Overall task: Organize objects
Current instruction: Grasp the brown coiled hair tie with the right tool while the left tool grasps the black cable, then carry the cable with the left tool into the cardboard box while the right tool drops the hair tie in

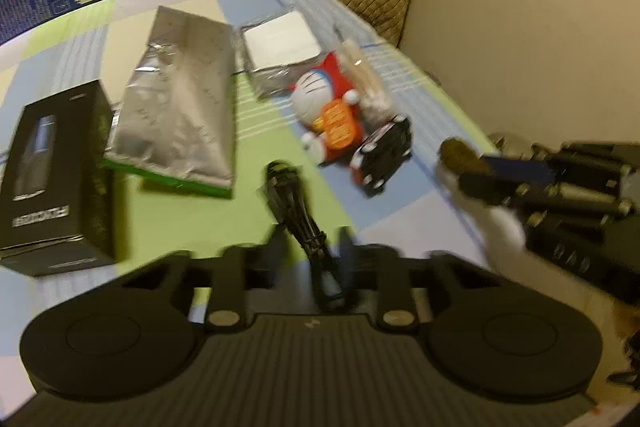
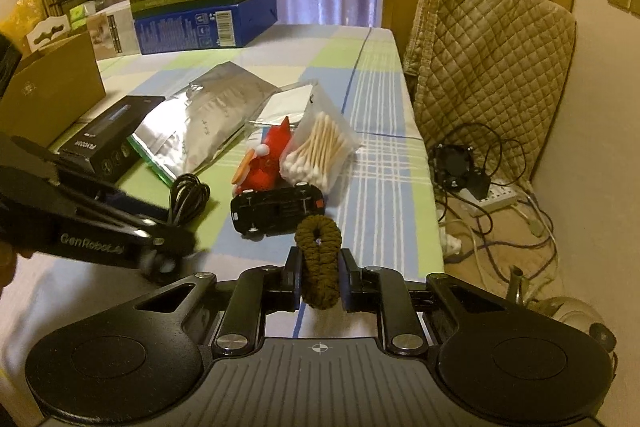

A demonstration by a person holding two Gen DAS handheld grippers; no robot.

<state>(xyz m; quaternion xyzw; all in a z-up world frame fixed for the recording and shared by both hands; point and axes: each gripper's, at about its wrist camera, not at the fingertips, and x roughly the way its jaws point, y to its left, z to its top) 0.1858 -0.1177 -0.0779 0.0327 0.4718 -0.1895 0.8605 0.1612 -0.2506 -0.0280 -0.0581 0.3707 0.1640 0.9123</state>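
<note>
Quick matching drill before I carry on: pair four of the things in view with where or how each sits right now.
Things:
1. brown hair tie
2. black cable
3. toy car
4. cotton swabs

States:
A. lying upside down, wheels up, on the table
B. bagged, leaning beside the red plush toy
C. held between the right gripper's fingers
D. held between the left gripper's fingers

Pairs: 1-C, 2-D, 3-A, 4-B

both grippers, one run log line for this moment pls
left gripper: shut on black cable | right gripper: shut on brown scrunchie | table: items unsorted
</note>
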